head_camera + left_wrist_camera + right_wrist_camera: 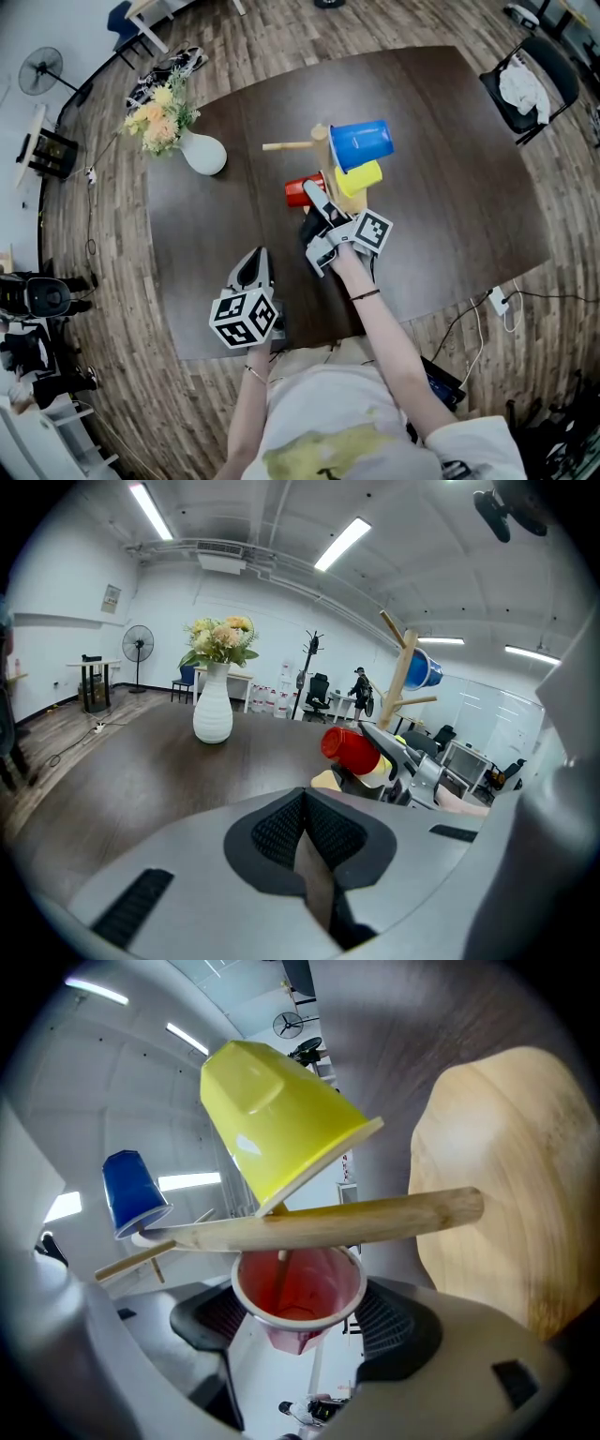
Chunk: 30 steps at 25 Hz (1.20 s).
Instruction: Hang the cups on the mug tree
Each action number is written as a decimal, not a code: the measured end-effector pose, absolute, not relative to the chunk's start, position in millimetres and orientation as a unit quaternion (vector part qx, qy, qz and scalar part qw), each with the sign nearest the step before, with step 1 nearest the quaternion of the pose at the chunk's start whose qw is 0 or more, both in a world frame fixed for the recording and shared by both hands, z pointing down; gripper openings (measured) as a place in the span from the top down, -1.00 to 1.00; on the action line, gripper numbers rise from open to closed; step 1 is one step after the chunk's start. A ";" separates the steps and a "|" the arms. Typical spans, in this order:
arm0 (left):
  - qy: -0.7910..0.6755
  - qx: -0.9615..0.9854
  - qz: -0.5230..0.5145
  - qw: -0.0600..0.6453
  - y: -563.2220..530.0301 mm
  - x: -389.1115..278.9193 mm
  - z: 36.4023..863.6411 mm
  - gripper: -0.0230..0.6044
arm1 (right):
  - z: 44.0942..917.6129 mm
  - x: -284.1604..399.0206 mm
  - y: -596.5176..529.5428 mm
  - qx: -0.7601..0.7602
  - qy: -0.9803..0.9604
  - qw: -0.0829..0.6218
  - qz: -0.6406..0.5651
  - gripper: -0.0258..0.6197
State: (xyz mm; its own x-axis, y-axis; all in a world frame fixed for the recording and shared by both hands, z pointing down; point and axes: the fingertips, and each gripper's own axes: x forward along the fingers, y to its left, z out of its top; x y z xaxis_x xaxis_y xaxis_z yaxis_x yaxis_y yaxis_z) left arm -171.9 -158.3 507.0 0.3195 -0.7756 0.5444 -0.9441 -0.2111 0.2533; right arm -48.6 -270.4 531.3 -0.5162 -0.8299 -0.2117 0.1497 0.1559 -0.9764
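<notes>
The wooden mug tree [321,141] stands mid-table, its round base [497,1176] filling the right of the right gripper view. A blue cup [361,143] and a yellow cup [359,178] hang upside down on its pegs. A red cup [298,1288] sits mouth-first over a thin peg under a thick peg [356,1218]. My right gripper [300,1321] is open, pads either side of the red cup with a gap to its body. My left gripper [255,265] hovers near the table's front edge, shut and empty, its pads [281,832] meeting.
A white vase of flowers [202,153] stands at the table's back left. The dark table [450,187] is bare to the right of the tree. A chair with cloth [530,84] and a fan [39,70] stand off the table.
</notes>
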 end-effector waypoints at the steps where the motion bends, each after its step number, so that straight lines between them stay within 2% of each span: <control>1: -0.563 0.763 0.151 0.278 -158.3 -171.0 507.2 0.87 | 532.9 -48.7 -270.1 -0.268 0.636 0.412 -0.595 -0.15; 11: -0.568 0.761 0.147 0.276 -156.2 -165.1 506.0 0.87 | 539.7 -54.9 -264.2 -0.257 0.628 0.401 -0.616 -0.29; 21: -0.569 0.763 0.142 0.271 -148.7 -158.6 500.6 0.87 | 542.2 -67.5 -249.5 -0.229 0.625 0.386 -0.639 -0.33; 26: -0.575 0.761 0.134 0.270 -143.7 -160.2 497.8 0.87 | 535.4 -81.5 -233.1 -0.188 0.649 0.360 -0.643 -0.32; 30: -0.582 0.759 0.122 0.266 -139.8 -159.8 491.7 0.87 | 526.8 -89.7 -215.3 -0.186 0.694 0.312 -0.622 -0.30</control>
